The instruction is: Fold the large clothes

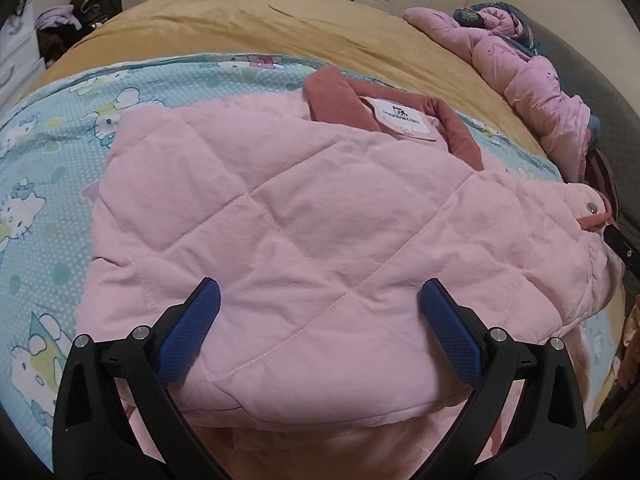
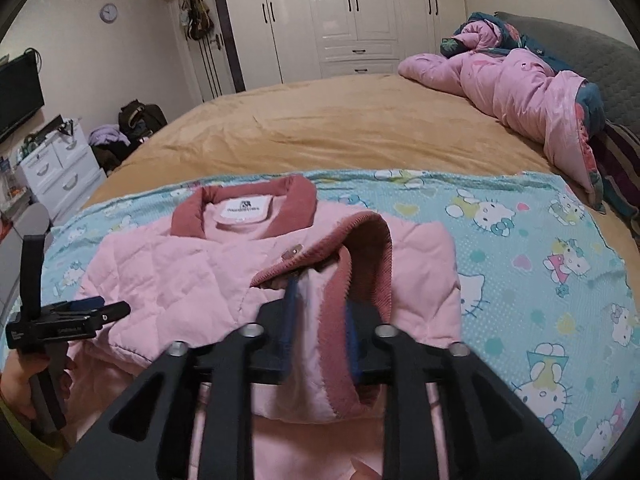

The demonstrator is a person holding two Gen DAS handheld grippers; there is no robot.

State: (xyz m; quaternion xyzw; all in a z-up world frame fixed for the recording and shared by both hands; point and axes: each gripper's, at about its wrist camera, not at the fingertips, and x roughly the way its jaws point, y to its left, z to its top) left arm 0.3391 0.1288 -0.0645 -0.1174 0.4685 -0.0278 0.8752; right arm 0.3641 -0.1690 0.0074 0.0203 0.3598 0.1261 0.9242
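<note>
A pink quilted jacket [image 1: 304, 216] with a dark pink collar [image 1: 336, 96] lies partly folded on a blue cartoon-cat blanket [image 1: 52, 168] on the bed. My left gripper [image 1: 320, 308] is open and empty, hovering just above the jacket's near folded edge. In the right wrist view the jacket [image 2: 168, 268] lies ahead and my right gripper [image 2: 320, 320] is shut on its dark pink ribbed cuff [image 2: 340, 320], holding the sleeve end lifted. The left gripper also shows in the right wrist view [image 2: 100, 308] at the jacket's left side.
A tan bedspread [image 2: 340, 128] covers the bed beyond the blanket. A crumpled pink duvet [image 2: 520, 92] lies by the grey headboard [image 2: 592, 52] at the right. White wardrobes [image 2: 352, 16], a white drawer unit [image 2: 60, 168] and bags [image 2: 136, 120] stand past the bed.
</note>
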